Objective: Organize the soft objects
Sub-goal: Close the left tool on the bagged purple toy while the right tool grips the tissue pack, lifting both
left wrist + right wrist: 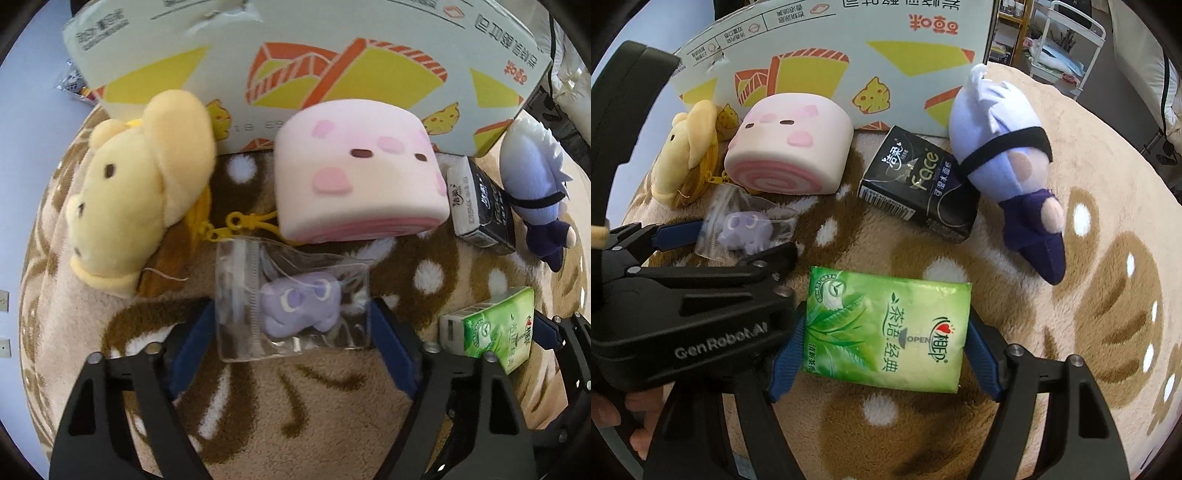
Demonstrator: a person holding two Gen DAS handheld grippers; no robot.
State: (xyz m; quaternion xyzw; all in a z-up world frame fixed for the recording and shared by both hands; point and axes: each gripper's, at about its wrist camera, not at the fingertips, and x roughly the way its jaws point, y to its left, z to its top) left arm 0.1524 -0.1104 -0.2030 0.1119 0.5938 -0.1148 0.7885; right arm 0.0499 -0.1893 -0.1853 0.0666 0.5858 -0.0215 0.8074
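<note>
In the left wrist view, the left tool [291,332] pointed steeply down at a fleecy blanket [332,398]. Its blue pads stood at either edge of a clear zip bag [295,306] holding a small purple plush [301,304]; whether they pressed the bag could not be told. Beyond lay a yellow bear plush [136,184] and a pink roll plush [354,177], both in front of a printed cardboard box [295,55].

In the right wrist view, the right tool [882,350] also aimed steeply downward, its pads clamped on the sides of a green tissue pack [886,328]. A black tissue pack [919,184] and a doll plush [1008,155] lay further off on the blanket. The left tool, held by a hand [617,421], sat just left, at the bag.
</note>
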